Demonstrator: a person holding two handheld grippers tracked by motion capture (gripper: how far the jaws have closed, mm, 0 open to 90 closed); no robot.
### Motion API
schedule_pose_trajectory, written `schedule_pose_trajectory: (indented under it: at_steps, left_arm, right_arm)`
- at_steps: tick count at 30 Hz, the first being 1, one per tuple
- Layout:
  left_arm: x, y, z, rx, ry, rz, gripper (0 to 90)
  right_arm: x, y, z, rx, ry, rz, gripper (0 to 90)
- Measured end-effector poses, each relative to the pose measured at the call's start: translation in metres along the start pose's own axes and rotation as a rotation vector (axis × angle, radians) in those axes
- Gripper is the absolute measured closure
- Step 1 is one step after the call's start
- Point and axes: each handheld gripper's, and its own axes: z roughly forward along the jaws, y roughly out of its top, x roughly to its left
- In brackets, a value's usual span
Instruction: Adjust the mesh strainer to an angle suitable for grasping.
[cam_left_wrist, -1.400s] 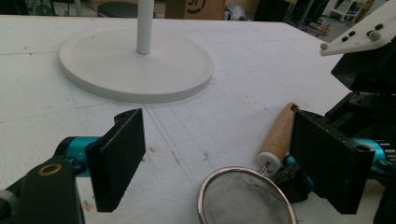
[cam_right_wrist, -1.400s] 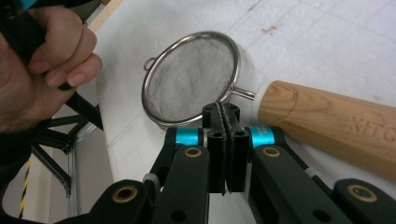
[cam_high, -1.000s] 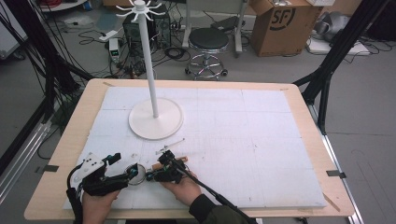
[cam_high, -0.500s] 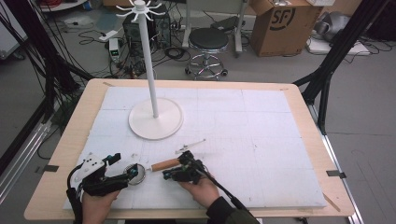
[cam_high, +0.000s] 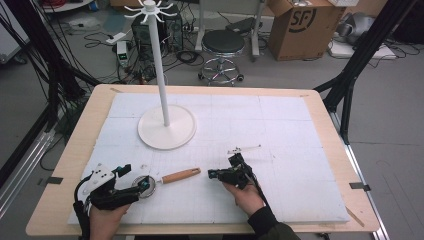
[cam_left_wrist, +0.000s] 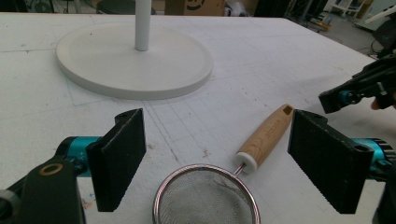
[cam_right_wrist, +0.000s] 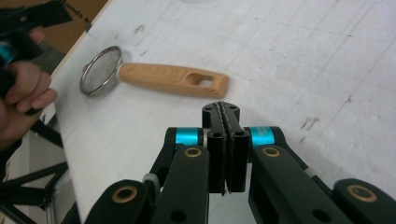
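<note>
Your left claw gapes wide around the strainer lying at the tabletop's near left, while your right claw sits pressed together, empty, beside its wooden handle, so next probably close on the rim.

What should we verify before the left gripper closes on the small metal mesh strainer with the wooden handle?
1. Left gripper open: ok, its jaws stand wide apart.
2. Small metal mesh strainer with the wooden handle between the left jaws: ok, the mesh bowl lies centred low between them on the white foam mat.
3. Wooden handle free: ok, nothing grips it.
4. Right gripper out of the way: ok, shut on nothing, apart from the handle's end.
5. White stand with the round base clear of the strainer: ok, it stands farther back.
6. Grip on the rim will hold: cannot tell.
</note>
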Motion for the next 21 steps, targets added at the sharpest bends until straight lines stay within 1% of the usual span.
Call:
schedule_pose_trajectory:
  at_steps: [3,4,5,6,7,8,9,11,12,13,14,21]
  left_arm:
    - [0.001,0.0,-0.001,-0.002,-0.002,-0.005,19.8]
    - [0.001,0.0,-0.001,-0.002,-0.002,-0.005,19.8]
    - [0.001,0.0,-0.001,-0.004,0.0,-0.009,19.8]
    - [0.001,0.0,-0.002,-0.005,-0.003,-0.009,19.8]
    - [0.001,0.0,-0.002,-0.005,-0.003,-0.009,19.8]
    - [0.001,0.0,-0.002,-0.007,-0.004,-0.01,19.8]
    - [0.001,0.0,-0.002,-0.008,-0.004,-0.011,19.8]
    - [0.002,0.0,-0.001,-0.006,-0.003,-0.012,19.8]
    - [0.002,0.0,-0.001,-0.005,-0.005,-0.012,19.8]
    - [0.002,0.0,-0.001,-0.004,-0.004,-0.012,19.8]
    - [0.002,0.0,0.0,-0.002,-0.003,-0.011,19.9]
    - [0.002,0.0,-0.001,-0.005,-0.006,-0.009,20.1]
  right_arm:
    - [-0.006,0.001,0.009,-0.011,0.009,0.034,89.4]
    - [-0.007,0.002,0.012,-0.009,0.002,0.038,89.4]
    - [-0.007,0.004,0.014,0.003,-0.016,0.032,89.4]
    - [-0.007,0.006,0.016,-0.003,-0.021,0.029,89.5]
    - [-0.008,0.007,0.017,-0.014,-0.011,0.039,89.5]
    - [-0.009,0.009,0.019,-0.012,-0.015,0.047,89.4]
    - [-0.008,0.01,0.022,0.003,-0.034,0.044,89.5]
    - [-0.004,0.011,0.026,0.016,-0.028,0.03,89.5]
    - [-0.001,0.012,0.029,0.021,-0.034,0.019,89.5]
    - [-0.001,0.012,0.029,0.021,-0.034,0.019,89.5]
    - [0.003,0.013,0.034,0.027,-0.029,0.018,89.5]
    - [0.012,0.019,0.049,0.04,-0.008,0.006,89.5]
